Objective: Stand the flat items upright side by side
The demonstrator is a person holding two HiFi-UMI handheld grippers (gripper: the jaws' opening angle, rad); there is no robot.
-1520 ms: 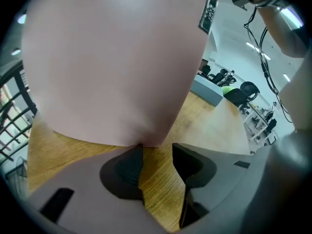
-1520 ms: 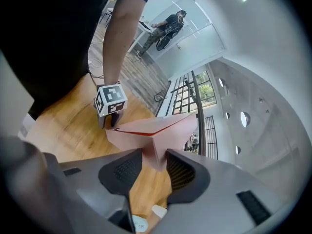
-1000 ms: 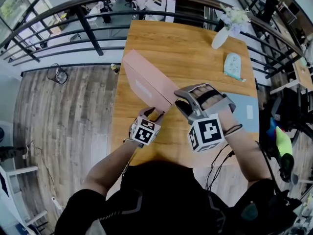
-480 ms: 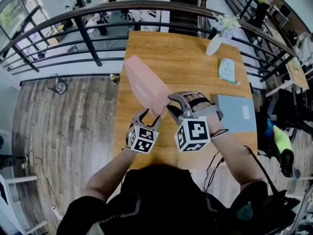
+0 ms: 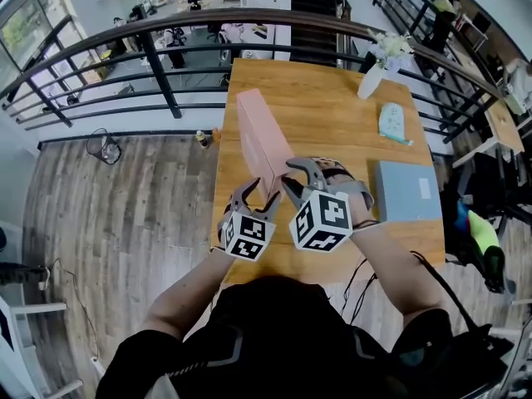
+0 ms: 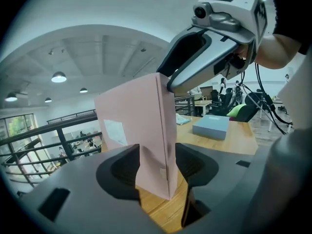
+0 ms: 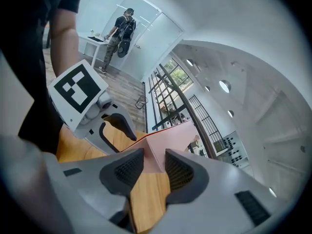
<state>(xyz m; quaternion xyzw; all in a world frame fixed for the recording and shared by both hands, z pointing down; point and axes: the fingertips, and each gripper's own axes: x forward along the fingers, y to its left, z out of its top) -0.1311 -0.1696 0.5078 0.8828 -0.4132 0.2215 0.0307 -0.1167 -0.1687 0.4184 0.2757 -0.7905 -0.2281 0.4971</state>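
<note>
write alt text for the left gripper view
A pink box is held upright on its edge over a wooden table between the left gripper's jaws, which have just been opening wider. The right gripper pinches its top corner, and a blue box lies flat behind.

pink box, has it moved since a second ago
Yes. The pink box has tipped from a low lean to nearly upright, its far end swinging in from the table's left edge.
</note>
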